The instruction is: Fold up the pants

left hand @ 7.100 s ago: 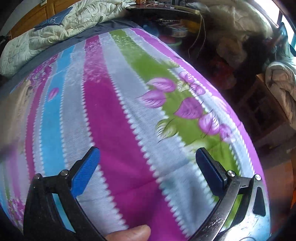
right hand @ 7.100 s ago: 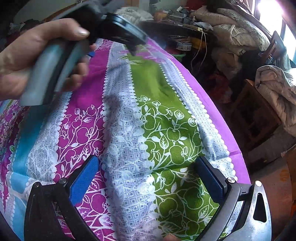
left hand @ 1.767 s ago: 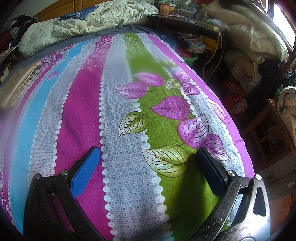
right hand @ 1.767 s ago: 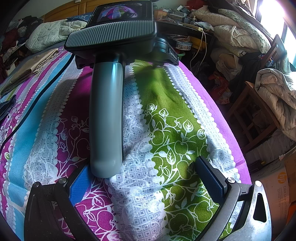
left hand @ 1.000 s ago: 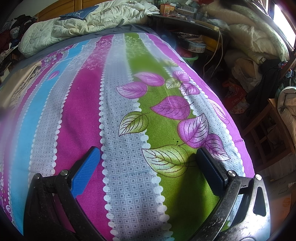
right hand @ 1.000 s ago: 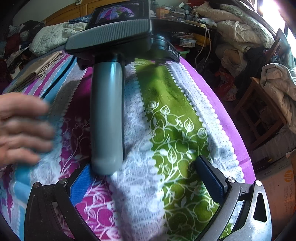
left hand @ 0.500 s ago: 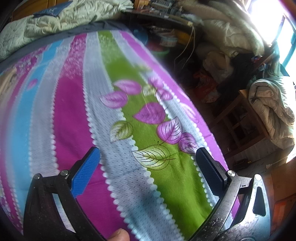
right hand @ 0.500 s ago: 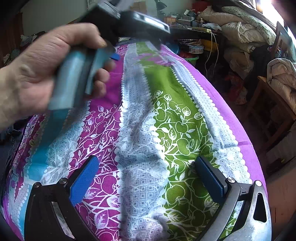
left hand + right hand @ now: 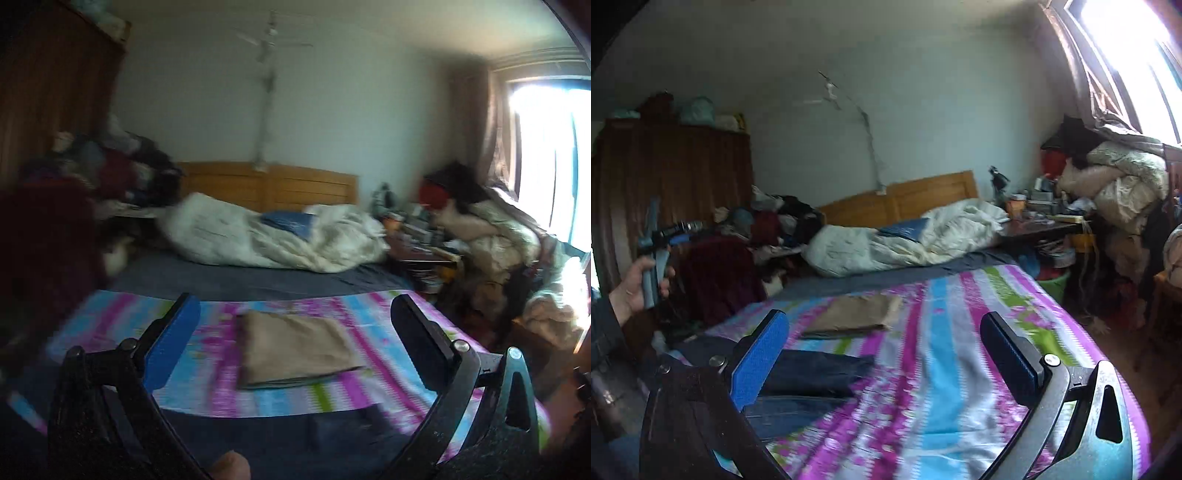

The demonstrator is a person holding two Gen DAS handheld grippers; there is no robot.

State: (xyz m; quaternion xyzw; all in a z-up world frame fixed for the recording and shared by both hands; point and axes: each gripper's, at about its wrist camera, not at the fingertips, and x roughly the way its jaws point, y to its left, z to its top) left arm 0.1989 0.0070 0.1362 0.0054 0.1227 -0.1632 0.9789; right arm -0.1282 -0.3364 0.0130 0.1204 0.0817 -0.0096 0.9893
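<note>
Half a second ago both cameras looked down at the striped bedsheet from very near; now you have lifted both grippers and they look across the whole room. Your left gripper [image 9: 293, 338] is released, its two blue-padded fingers [image 9: 171, 345] wide apart with nothing between them. Your right gripper [image 9: 882, 363] is the same, spread wide and empty. In the right wrist view your left hand [image 9: 641, 286] holds its tool up at the far left, partly blurred. The dark blue denim pants [image 9: 809, 376] lie on the colourful striped bedsheet [image 9: 960, 350] near the edge of the bed; the left finger hides part of them, and their shape is hard to make out. Behind them a folded beige cloth [image 9: 295, 349] lies flat on the same sheet. A crumpled white quilt [image 9: 280, 236] lies farther back, before the wooden headboard [image 9: 295, 184].
</note>
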